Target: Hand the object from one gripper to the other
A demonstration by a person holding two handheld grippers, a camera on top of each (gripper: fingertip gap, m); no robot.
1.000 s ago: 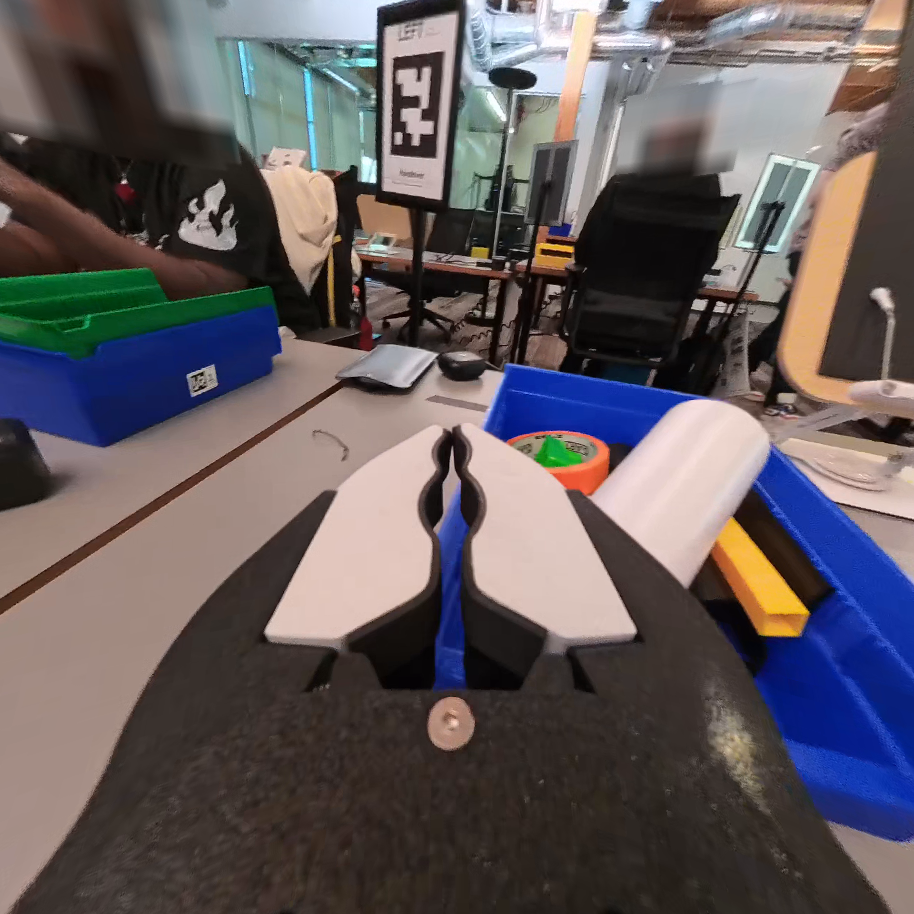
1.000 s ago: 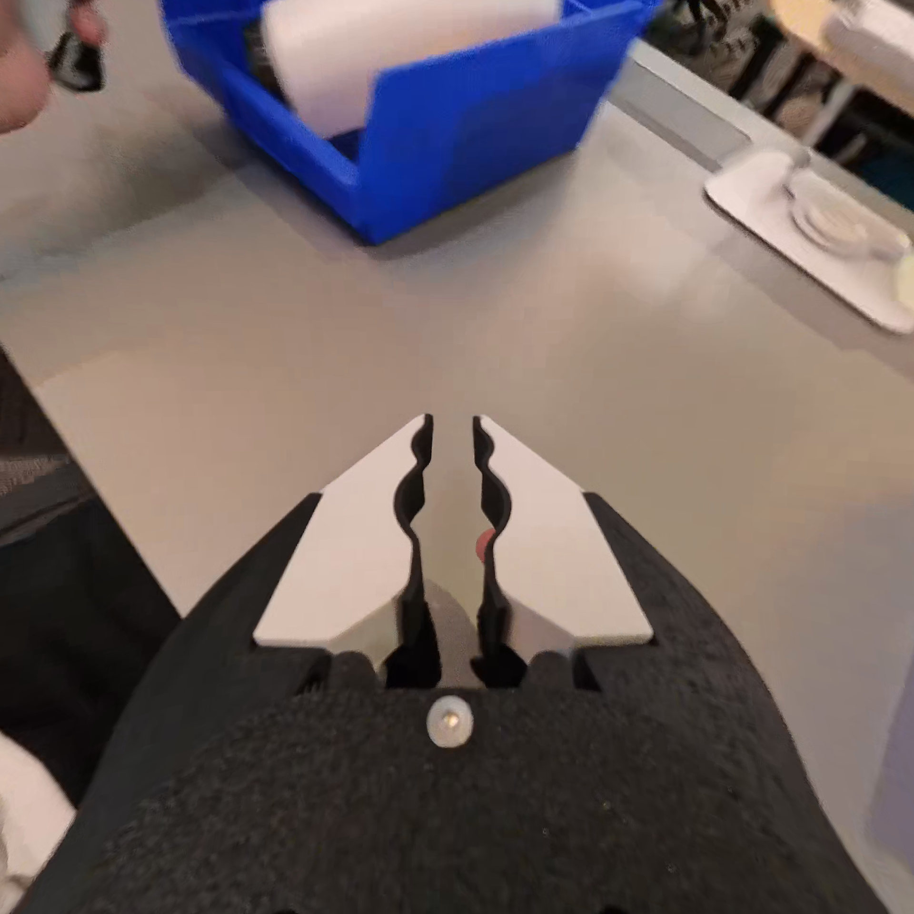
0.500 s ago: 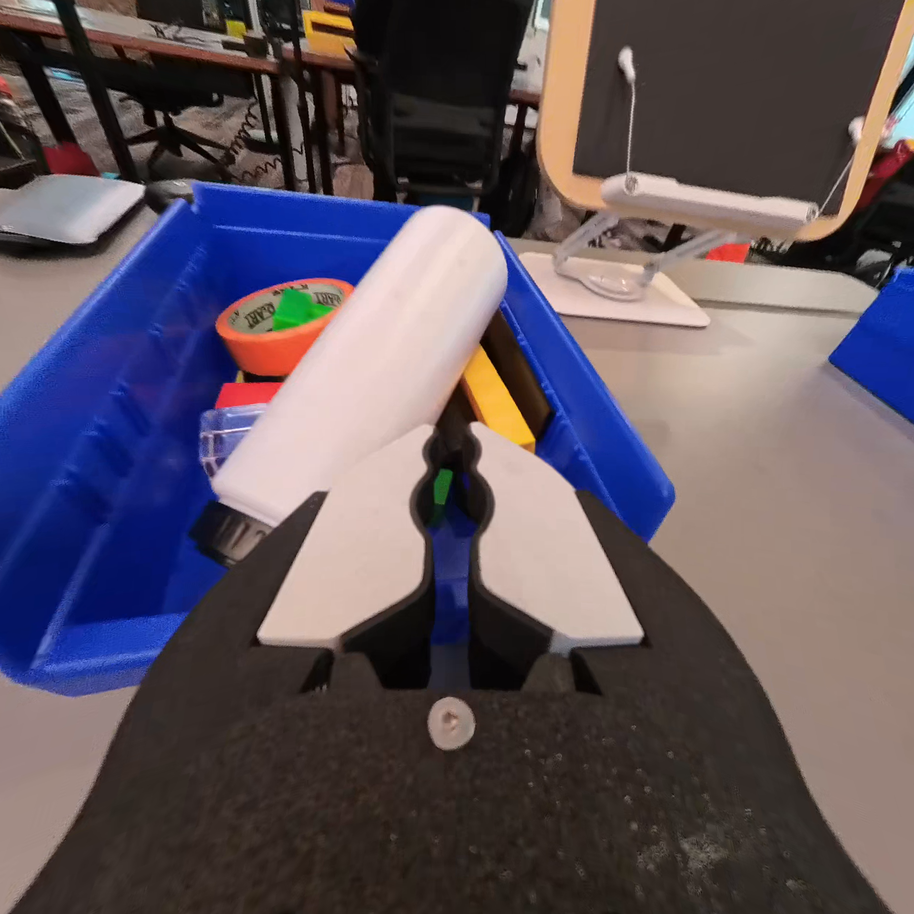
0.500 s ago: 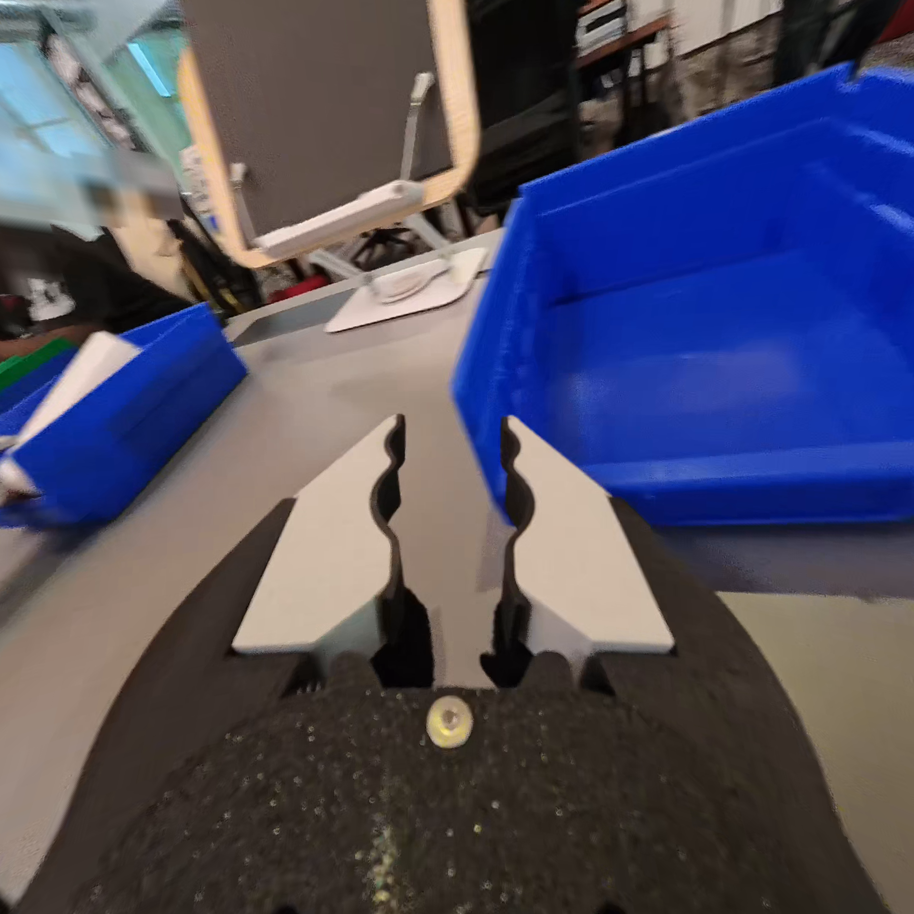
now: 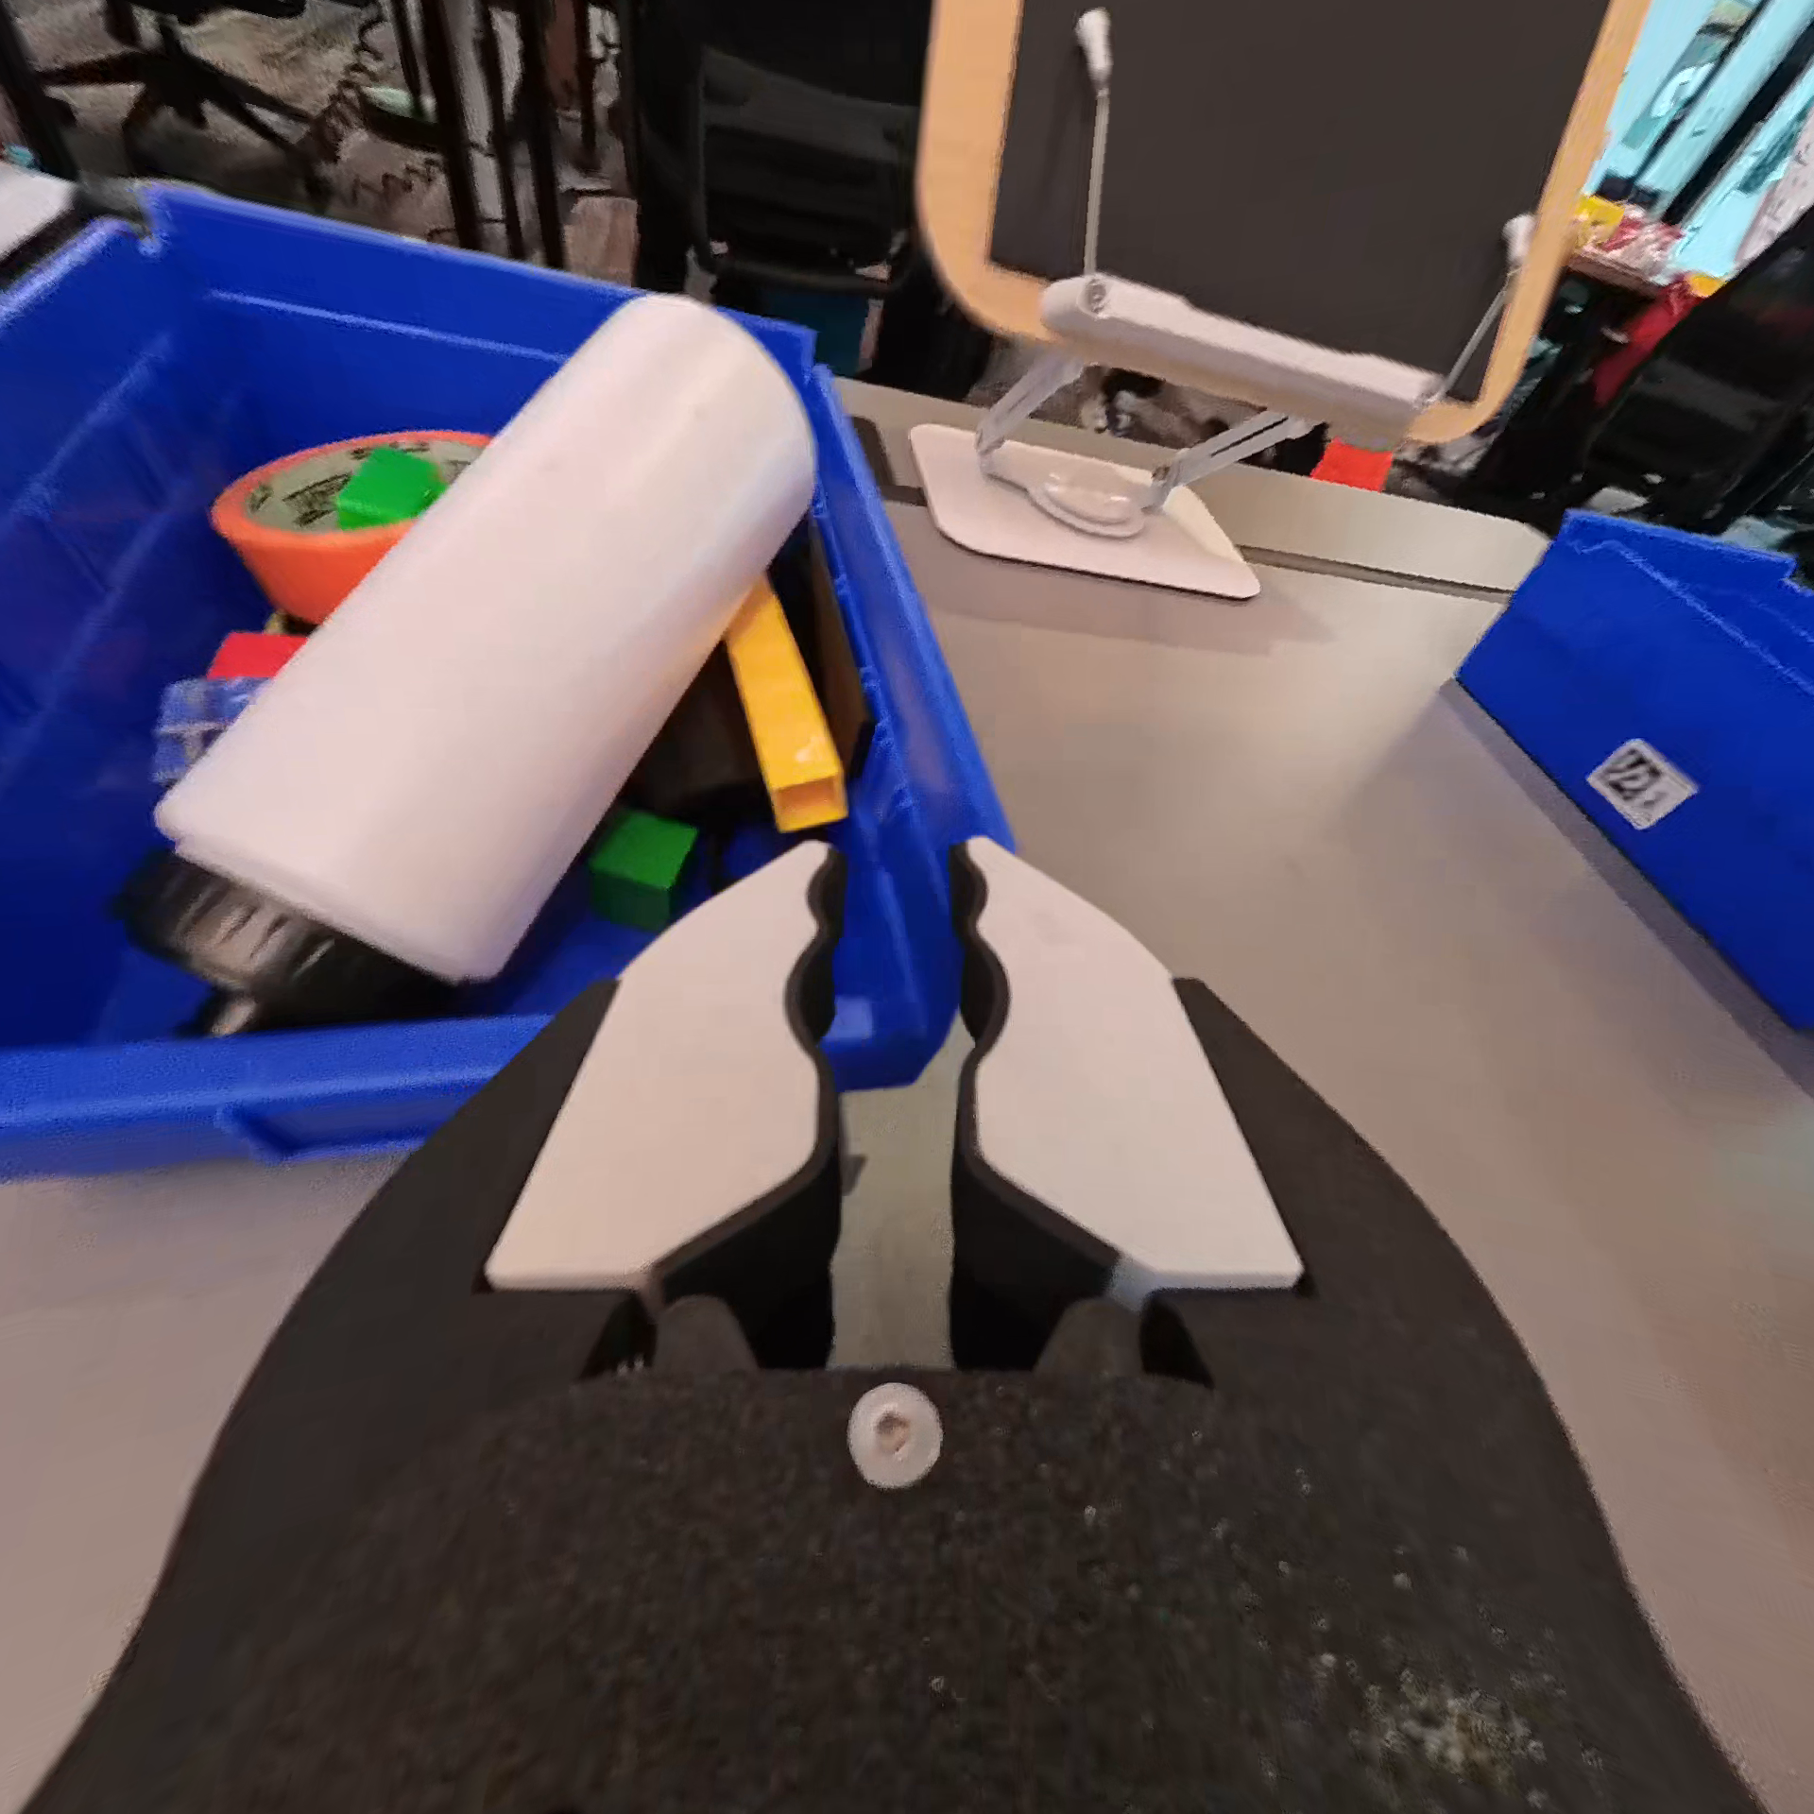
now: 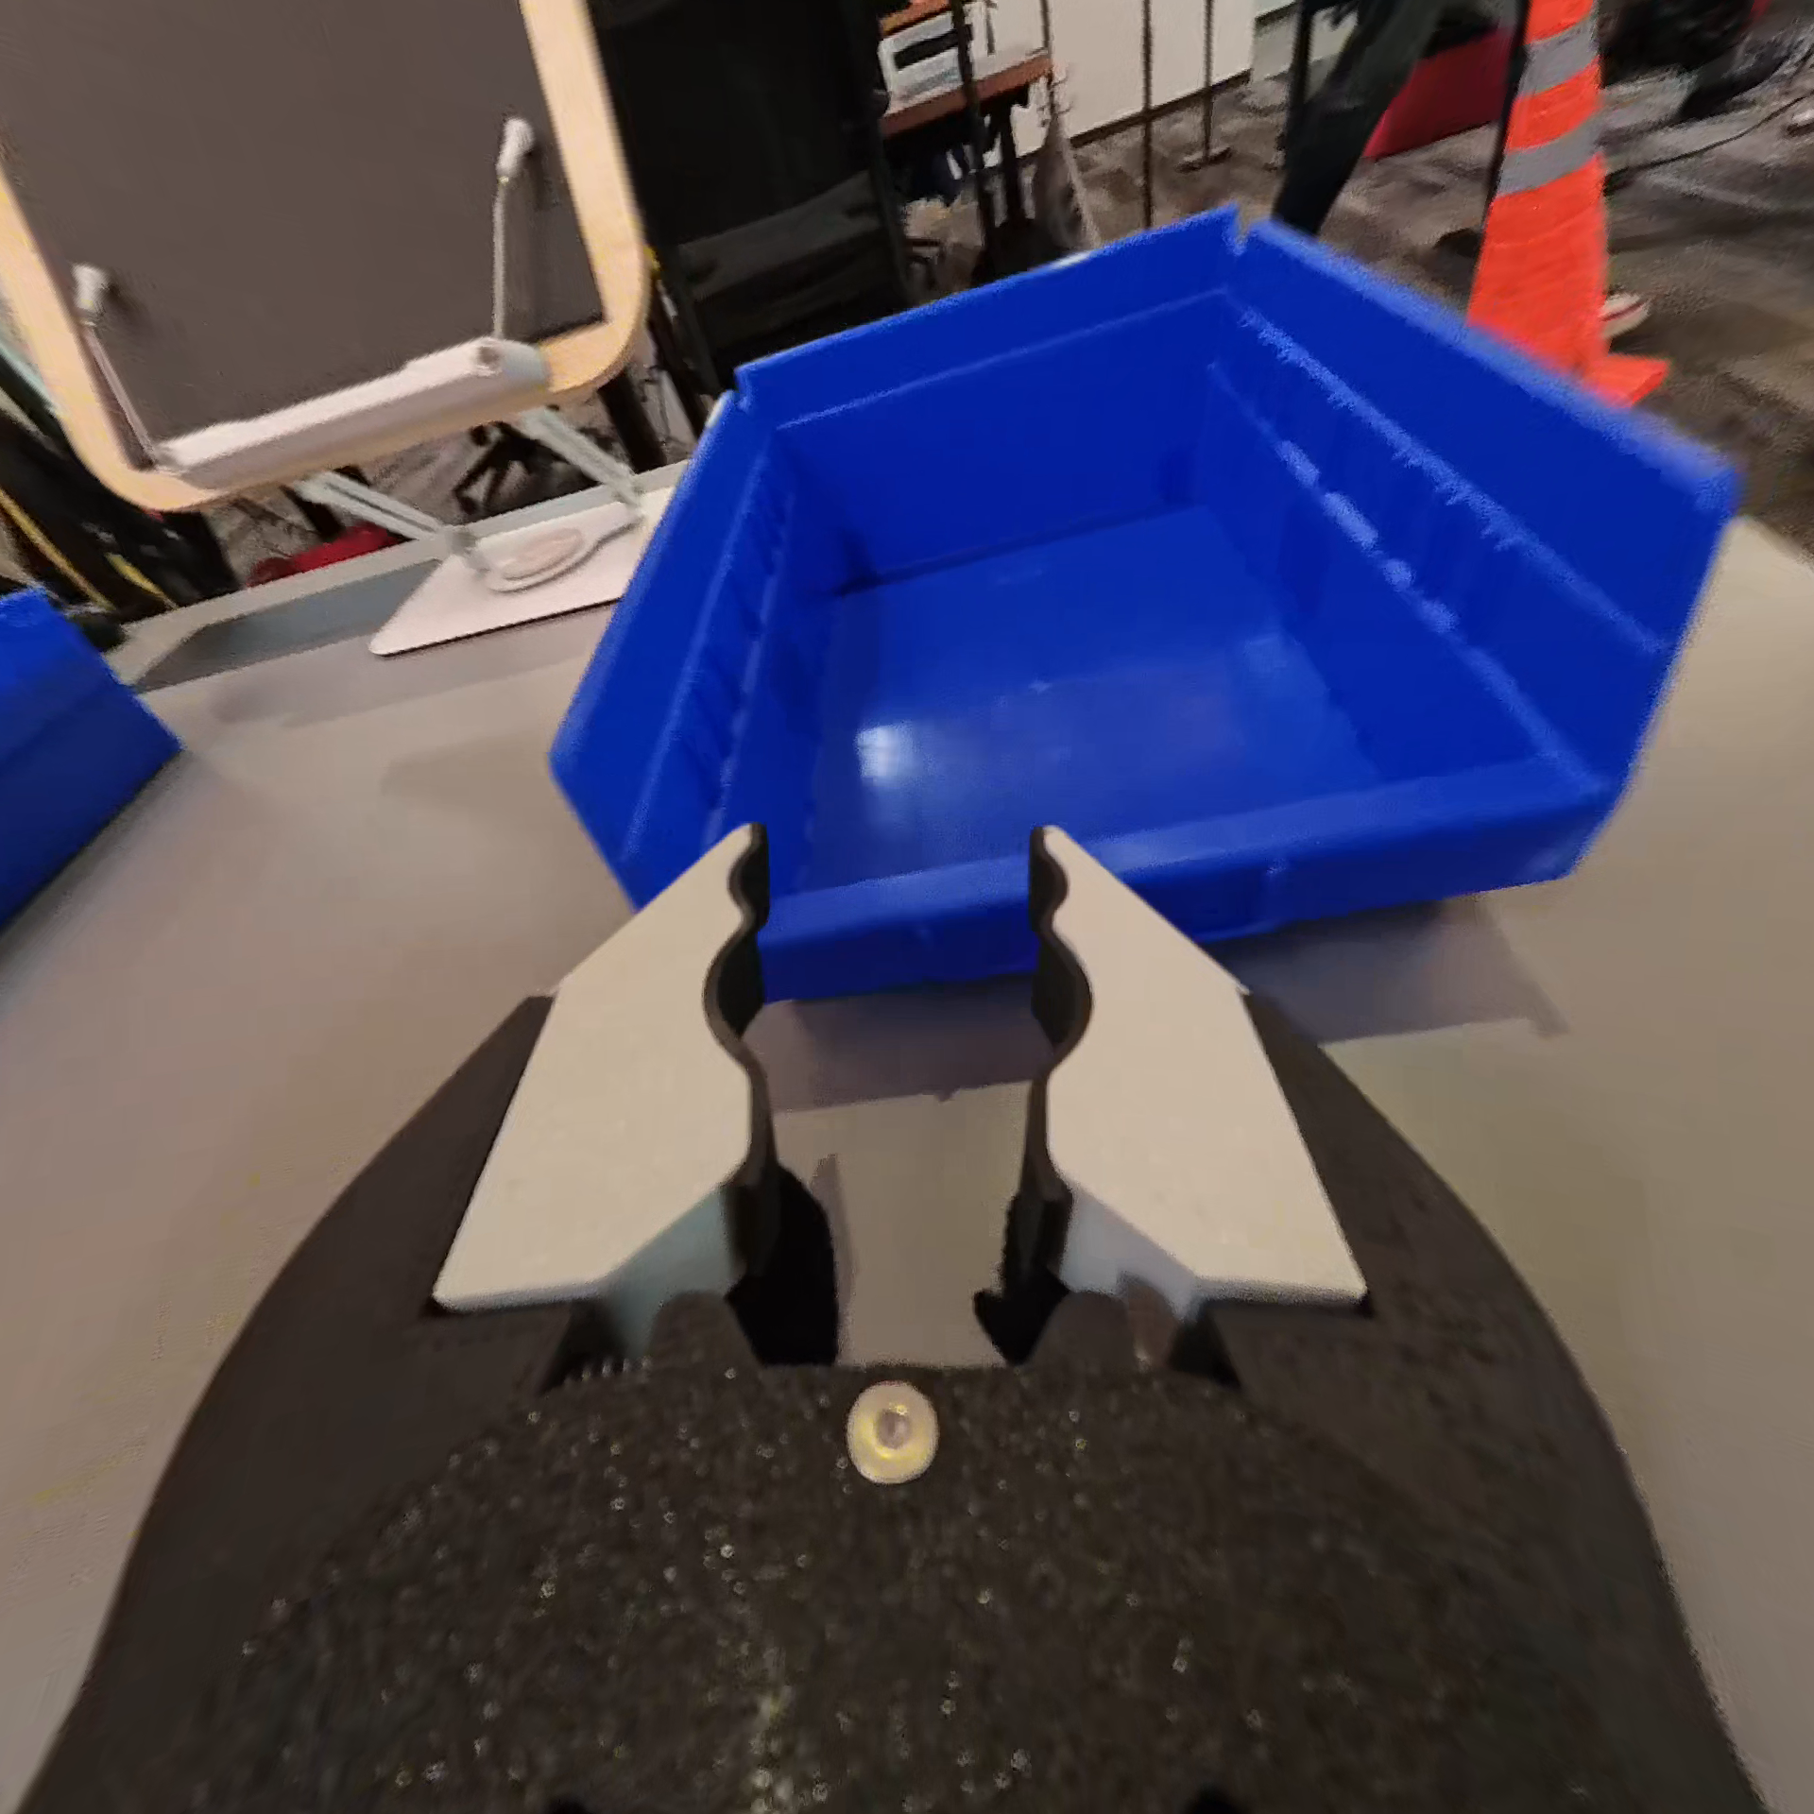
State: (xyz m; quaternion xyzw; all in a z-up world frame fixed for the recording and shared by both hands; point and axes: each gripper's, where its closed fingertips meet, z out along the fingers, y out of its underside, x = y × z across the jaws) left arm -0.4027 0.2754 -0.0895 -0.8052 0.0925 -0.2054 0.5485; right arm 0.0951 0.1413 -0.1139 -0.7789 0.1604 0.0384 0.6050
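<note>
While the left gripper (image 5: 891, 864) hovers with its jaws slightly parted and empty over the near right corner of the full blue bin (image 5: 118, 1099), the white cylinder (image 5: 491, 648) lies inside at ten o'clock. Half a second ago these jaws were nearly closed. The right gripper (image 6: 895, 844) gapes wider than before, empty, facing an empty blue bin (image 6: 1158, 923) at twelve o'clock.

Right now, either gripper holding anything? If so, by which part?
Nothing held. The left gripper is open by the full bin's near corner; the right gripper is open before the other bin.
</note>
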